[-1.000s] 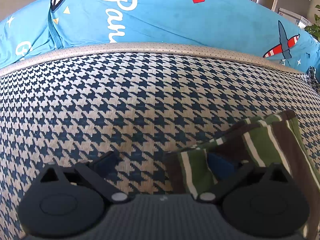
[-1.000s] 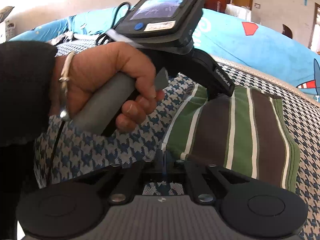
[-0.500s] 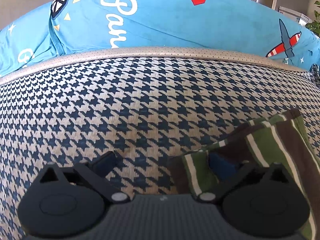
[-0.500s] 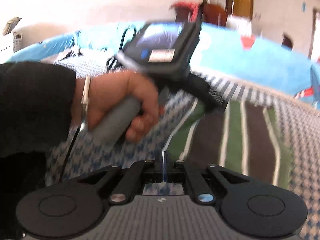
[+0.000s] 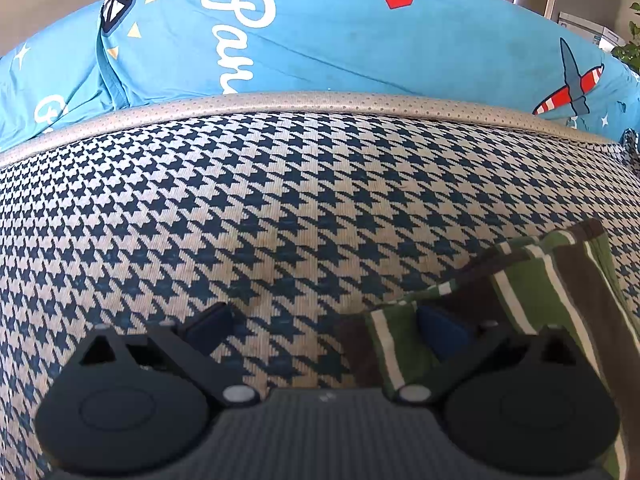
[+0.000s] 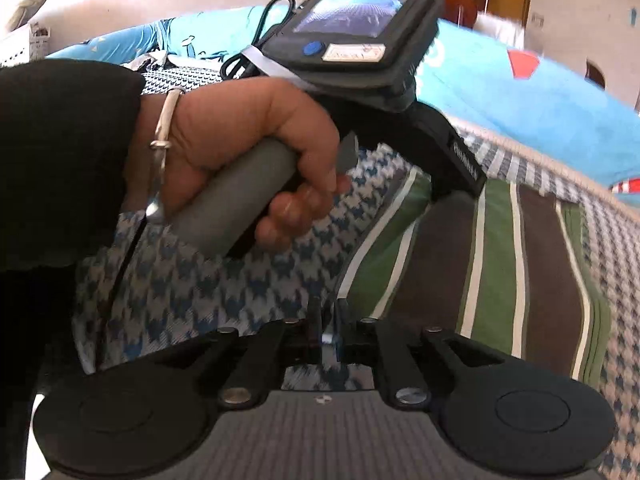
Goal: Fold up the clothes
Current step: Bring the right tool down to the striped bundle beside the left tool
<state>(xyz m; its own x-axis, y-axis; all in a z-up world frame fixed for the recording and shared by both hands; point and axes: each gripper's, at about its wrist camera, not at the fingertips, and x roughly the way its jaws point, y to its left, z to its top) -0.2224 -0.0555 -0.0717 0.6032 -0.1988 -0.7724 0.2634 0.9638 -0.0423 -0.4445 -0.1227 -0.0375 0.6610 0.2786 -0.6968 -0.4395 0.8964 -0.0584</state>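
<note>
The right claw (image 6: 325, 334) is now rising, clenched and empty, while the left claw (image 5: 324, 324) is staying released beside the folded striped garment (image 6: 520, 264); folding seems nearly finished.

Count from my two wrist feeds
I see one folded striped garment (image 6: 496, 264) beyond my fingers, two grippers, left (image 5: 324, 320) and right (image 6: 325, 320), and one hand (image 6: 240, 152).
</note>
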